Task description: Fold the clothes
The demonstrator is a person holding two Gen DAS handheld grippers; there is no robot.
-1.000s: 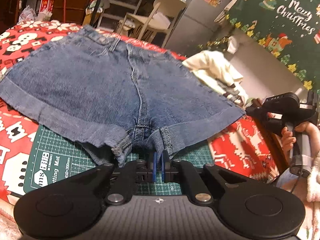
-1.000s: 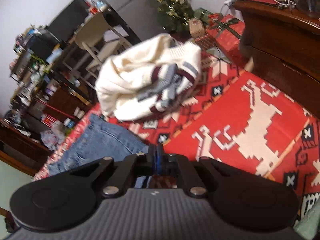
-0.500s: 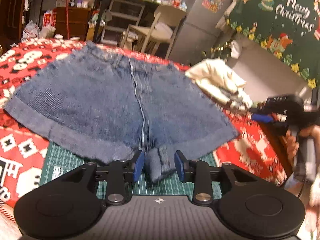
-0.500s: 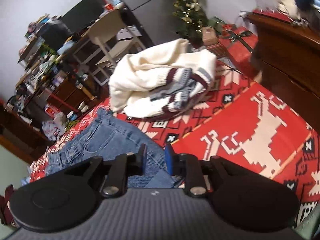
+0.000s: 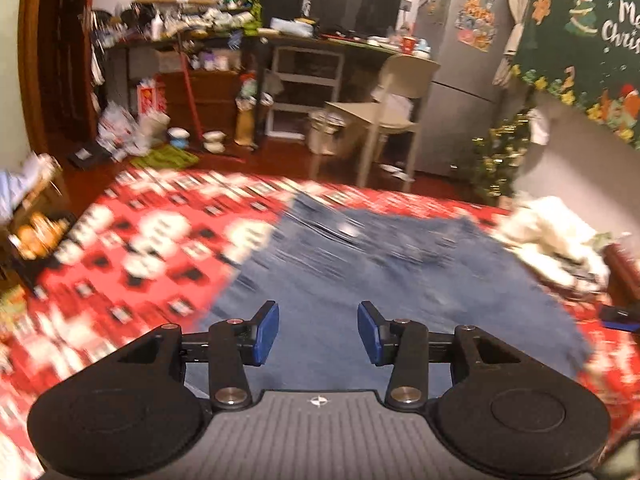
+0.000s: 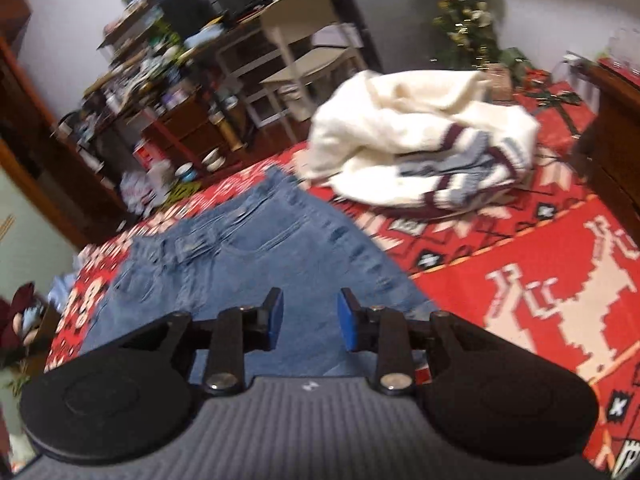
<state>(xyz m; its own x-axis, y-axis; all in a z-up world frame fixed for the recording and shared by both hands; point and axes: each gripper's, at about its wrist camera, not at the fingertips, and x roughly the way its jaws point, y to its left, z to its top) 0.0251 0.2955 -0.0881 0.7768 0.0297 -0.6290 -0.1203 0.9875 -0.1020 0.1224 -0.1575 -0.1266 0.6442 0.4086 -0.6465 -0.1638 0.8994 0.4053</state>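
Blue denim shorts (image 5: 384, 280) lie spread flat on a red patterned cloth (image 5: 132, 248); the left wrist view is blurred by motion. My left gripper (image 5: 318, 332) hovers open over the near part of the shorts, nothing between its blue pads. In the right wrist view the same shorts (image 6: 256, 248) show pockets and waistband toward the far left. My right gripper (image 6: 310, 318) is open above their near edge, holding nothing. A cream sweater (image 6: 424, 152) with maroon and grey stripes lies bunched beyond the shorts on the right.
The cream sweater (image 5: 552, 240) sits at the right of the cloth. A beige chair (image 5: 388, 108), a grey fridge (image 5: 460, 64) and cluttered shelves (image 5: 208, 40) stand behind the table. Dark wooden furniture (image 6: 612, 128) borders the cloth (image 6: 560, 264) on the right.
Both grippers went from shut to open, letting go of the shorts' hem. Both have since lifted and moved forward over the shorts, which now lie flat.
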